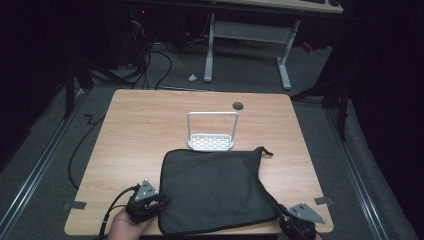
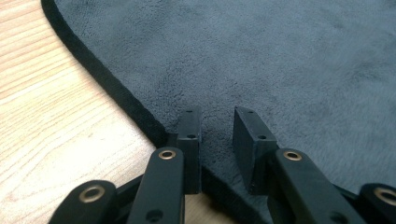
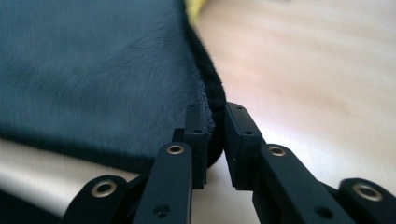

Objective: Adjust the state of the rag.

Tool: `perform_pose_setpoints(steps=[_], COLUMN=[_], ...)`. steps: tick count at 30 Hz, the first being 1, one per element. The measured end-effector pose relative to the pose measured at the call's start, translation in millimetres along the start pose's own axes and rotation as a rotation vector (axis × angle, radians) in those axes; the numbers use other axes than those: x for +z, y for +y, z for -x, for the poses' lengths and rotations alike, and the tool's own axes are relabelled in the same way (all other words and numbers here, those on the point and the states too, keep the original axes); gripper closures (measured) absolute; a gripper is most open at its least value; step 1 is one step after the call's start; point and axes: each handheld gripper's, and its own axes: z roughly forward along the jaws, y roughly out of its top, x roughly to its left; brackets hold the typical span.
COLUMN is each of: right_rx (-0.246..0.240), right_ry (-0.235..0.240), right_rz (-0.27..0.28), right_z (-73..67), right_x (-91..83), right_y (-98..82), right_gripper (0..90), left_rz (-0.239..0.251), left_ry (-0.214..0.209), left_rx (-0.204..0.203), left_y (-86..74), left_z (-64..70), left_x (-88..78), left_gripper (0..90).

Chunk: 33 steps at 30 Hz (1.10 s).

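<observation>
Lying flat on table: dark cloth; rack empty.

My left gripper sits at the dark grey square fleece cloth's seven o'clock corner, my right gripper at its five o'clock corner. At the cloth's twelve o'clock edge stands a white perforated metal rack on the light wooden table.

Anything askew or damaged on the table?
Nothing damaged. The dark cloth lies flat but skewed to the table edges, near edge at the table's front edge. The white rack stands upright just behind it.
</observation>
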Motion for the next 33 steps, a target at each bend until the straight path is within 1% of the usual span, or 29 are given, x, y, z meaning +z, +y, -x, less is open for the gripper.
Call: perform_pose_setpoints(steps=[1, 2, 3, 4, 5, 6, 7, 8, 10, 11, 12, 13, 14, 15, 16, 17, 18, 19, 20, 22, 23, 24, 26, 27, 30, 31, 33], right_rx=[0.015, 0.017, 0.017, 0.023, 0.028, 0.023, 0.023, 0.011, -0.020, -0.025, -0.029, -0.035, -0.039, -0.038, -0.046, -0.041, -0.041, -0.037, -0.033, -0.036, -0.028, -0.018, -0.024, -0.032, -0.031, -0.009, -0.009], right_ry=[0.003, -0.012, -0.012, -0.017, -0.019, -0.014, -0.014, -0.006, -0.004, 0.004, 0.004, 0.005, 0.003, 0.011, -0.004, -0.004, -0.004, -0.010, -0.007, -0.003, 0.004, 0.010, 0.016, 0.022, 0.022, 0.023, 0.022], right_rz=[-0.014, -0.016, -0.016, 0.004, 0.014, 0.028, 0.028, 0.039, 0.048, 0.048, 0.048, 0.045, 0.039, 0.026, 0.001, -0.014, -0.014, -0.040, -0.054, -0.050, -0.043, -0.044, -0.040, -0.034, -0.026, -0.029, -0.027], right_z=[4.1, 4.5, 4.5, 5.1, 5.1, 3.9, 3.9, 2.1, -0.6, -1.2, -1.7, -2.0, -1.8, -1.4, -0.8, 0.1, 0.1, 1.9, 2.7, 2.8, 3.1, 3.0, 1.2, -0.8, -0.3, 1.7, 2.7], right_x=[-10.0, -12.7, -12.7, -15.8, -15.8, -13.7, -13.7, -9.8, 4.1, 15.8, 23.5, 34.2, 45.8, 57.3, 78.4, 87.3, 87.3, 98.9, 102.0, 102.8, 101.0, 98.1, 92.6, 85.1, 81.0, 78.3, 77.5], right_y=[-12.1, -14.3, -14.3, -11.4, -8.3, -1.0, -1.0, 5.9, 22.1, 33.1, 39.7, 48.5, 56.9, 64.8, 76.0, 79.1, 79.1, 79.6, 77.5, 74.3, 71.6, 69.2, 63.7, 56.6, 51.7, 49.2, 47.9], right_gripper=[73.0, 71.9, 71.9, 68.1, 66.9, 66.9, 66.9, 67.0, 66.9, 66.9, 66.8, 66.6, 66.5, 66.0, 66.0, 65.9, 65.9, 66.0, 66.1, 66.5, 66.5, 66.5, 66.5, 66.4, 66.3, 66.0, 65.8], left_rz=[-0.001, -0.004, -0.005, -0.008, -0.009, -0.006, -0.002, 0.000, 0.021, 0.026, 0.028, 0.024, 0.023, 0.020, 0.016, 0.019, 0.015, 0.013, 0.011, 0.007, 0.002, -0.001, -0.002, -0.002, 0.001, 0.001, 0.018], left_ry=[-0.001, 0.000, 0.004, 0.005, 0.006, 0.009, 0.012, 0.019, 0.034, 0.037, 0.040, 0.045, 0.050, 0.060, 0.063, 0.064, 0.065, 0.068, 0.067, 0.060, 0.058, 0.056, 0.051, 0.046, 0.051, 0.051, 0.054], left_rx=[0.000, 0.001, 0.002, 0.001, 0.000, -0.003, -0.007, -0.005, -0.006, -0.005, -0.008, -0.006, -0.001, 0.005, 0.013, 0.019, 0.026, 0.027, 0.026, 0.026, 0.030, 0.031, 0.029, 0.025, 0.029, 0.029, 0.018], left_y=[0.6, 1.3, 1.9, 3.1, 3.7, 4.7, 5.9, 7.5, 12.1, 13.9, 16.4, 18.7, 20.0, 20.3, 19.9, 19.1, 18.4, 17.4, 16.0, 13.3, 12.2, 10.9, 8.4, 7.4, 7.2, 8.1, 11.0], left_z=[0.0, 0.1, 0.2, -0.3, -0.8, -1.7, -2.5, -3.4, -6.2, -7.6, -10.0, -11.8, -13.1, -13.9, -14.4, -14.0, -13.7, -13.2, -13.1, -12.0, -11.2, -10.0, -7.5, -6.5, -3.8, -3.5, -4.5], left_x=[0.4, 0.9, 1.4, 1.9, 2.3, 3.0, 3.8, 4.6, 8.0, 9.7, 12.4, 15.3, 17.7, 20.1, 21.2, 20.9, 19.8, 18.5, 16.8, 13.4, 11.7, 10.1, 7.6, 6.6, 7.6, 8.8, 14.0], left_gripper=[72.8, 72.7, 72.7, 72.2, 71.8, 70.6, 70.6, 69.0, 65.0, 62.9, 59.4, 59.4, 58.7, 58.5, 59.3, 59.6, 59.6, 60.8, 61.2, 61.3, 61.3, 61.3, 60.9, 60.1, 59.1, 58.5, 58.4])
